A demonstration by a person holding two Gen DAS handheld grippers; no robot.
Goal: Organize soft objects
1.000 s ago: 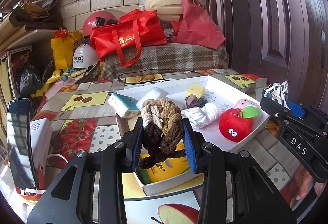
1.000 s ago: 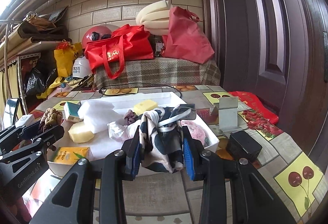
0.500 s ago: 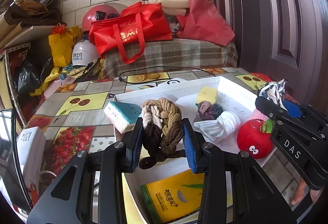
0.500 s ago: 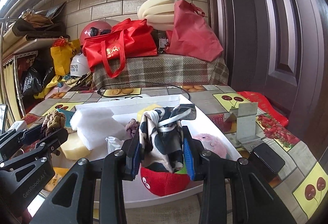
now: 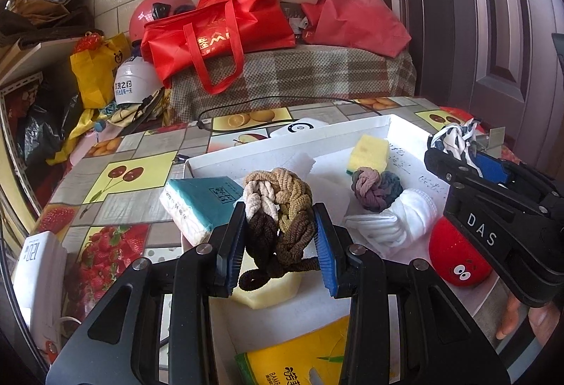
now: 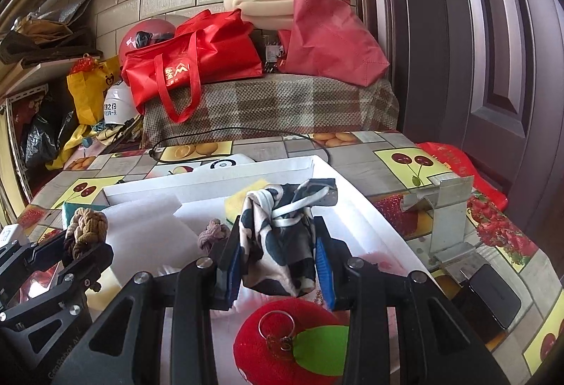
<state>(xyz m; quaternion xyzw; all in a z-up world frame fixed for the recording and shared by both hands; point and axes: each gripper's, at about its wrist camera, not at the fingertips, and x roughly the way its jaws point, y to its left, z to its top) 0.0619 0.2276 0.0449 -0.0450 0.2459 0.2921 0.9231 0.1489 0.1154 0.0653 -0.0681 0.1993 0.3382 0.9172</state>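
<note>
Left tool [image 5: 280,244] clamps a braided brown hair-tie bundle [image 5: 278,205] over the white tray [image 5: 384,124] — open floor at 12 o'clock; right tool [image 6: 278,261] clamps cow-print cloth [image 6: 282,233].

Two claws are in view: the left claw [image 5: 280,244] grips one braided brown knot [image 5: 278,205], and the right claw [image 6: 278,260] grips one black-and-white cloth bundle [image 6: 282,237].

In the one white tray [image 5: 289,142] on the worktop [image 5: 141,152] lie:
- one yellow sponge [image 5: 371,149]
- one small purple-grey knot [image 5: 375,186]
- one rolled white cloth [image 5: 394,219]
- one red apple plush [image 5: 454,256]
- one pale yellow block [image 5: 268,290]
- one white foam sheet [image 6: 148,226]
- one yellow packet [image 5: 299,360] at the tray's near edge

One teal tissue pack [image 5: 199,205] lies across the tray's left edge.

Behind the worktop sit two red bags [image 5: 218,29], one yellow bag [image 5: 95,68] and two helmets [image 5: 155,11].
</note>
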